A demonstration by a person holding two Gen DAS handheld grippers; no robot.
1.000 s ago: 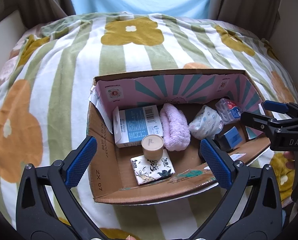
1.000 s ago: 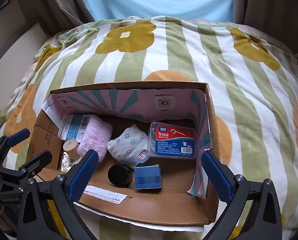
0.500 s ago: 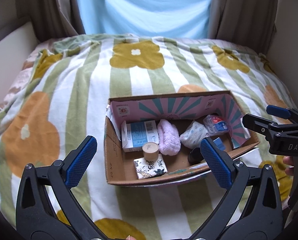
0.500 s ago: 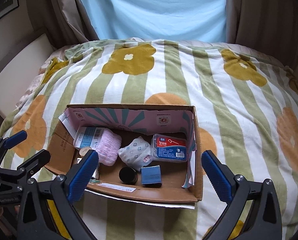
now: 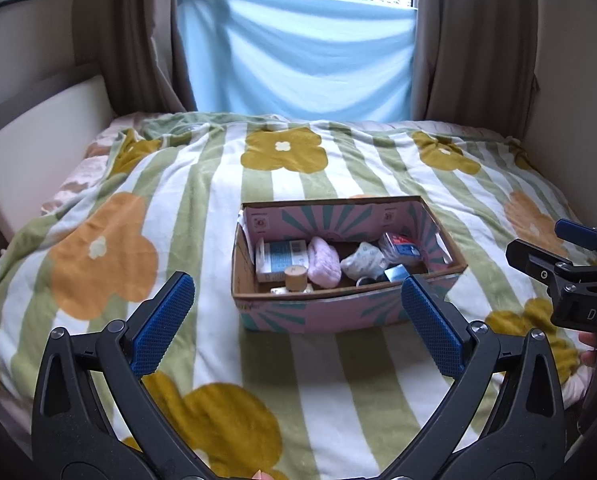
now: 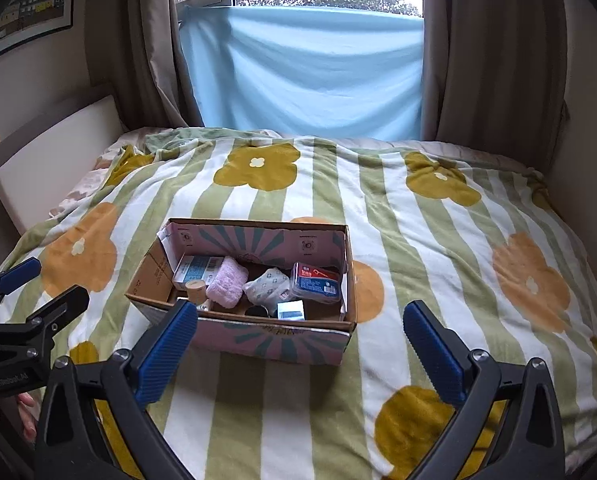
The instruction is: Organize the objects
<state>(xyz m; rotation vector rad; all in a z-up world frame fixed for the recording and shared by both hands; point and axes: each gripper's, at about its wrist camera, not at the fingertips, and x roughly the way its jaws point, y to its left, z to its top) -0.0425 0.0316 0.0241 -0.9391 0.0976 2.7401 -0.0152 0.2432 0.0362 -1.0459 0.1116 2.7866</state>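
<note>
An open cardboard box (image 5: 338, 314) with pink and teal printed walls sits on the bed. Inside lie a blue-white carton (image 5: 280, 258), a pink rolled towel (image 5: 324, 266), a patterned white pouch (image 5: 364, 262), a floss box (image 5: 402, 246), a tan-lidded jar (image 5: 295, 276) and a small blue box (image 5: 396, 272). My left gripper (image 5: 296, 292) hangs open and empty, short of the box's front wall. In the right wrist view the box (image 6: 274, 340) lies ahead and slightly left, the floss box (image 6: 318, 280) at its right end. My right gripper (image 6: 300, 312) is open and empty too.
A striped blanket with flowers (image 6: 418, 240) covers the whole bed. A white padded board (image 6: 54, 164) runs along the left side, a wall stands on the right. Curtains and a blue cloth (image 6: 306, 72) hang behind. Fingers of a hand (image 6: 26, 404) show at the lower left.
Both grippers have drawn back from the box, which now looks smaller and farther away. The window and curtains have come into view. The box's contents have not moved.
</note>
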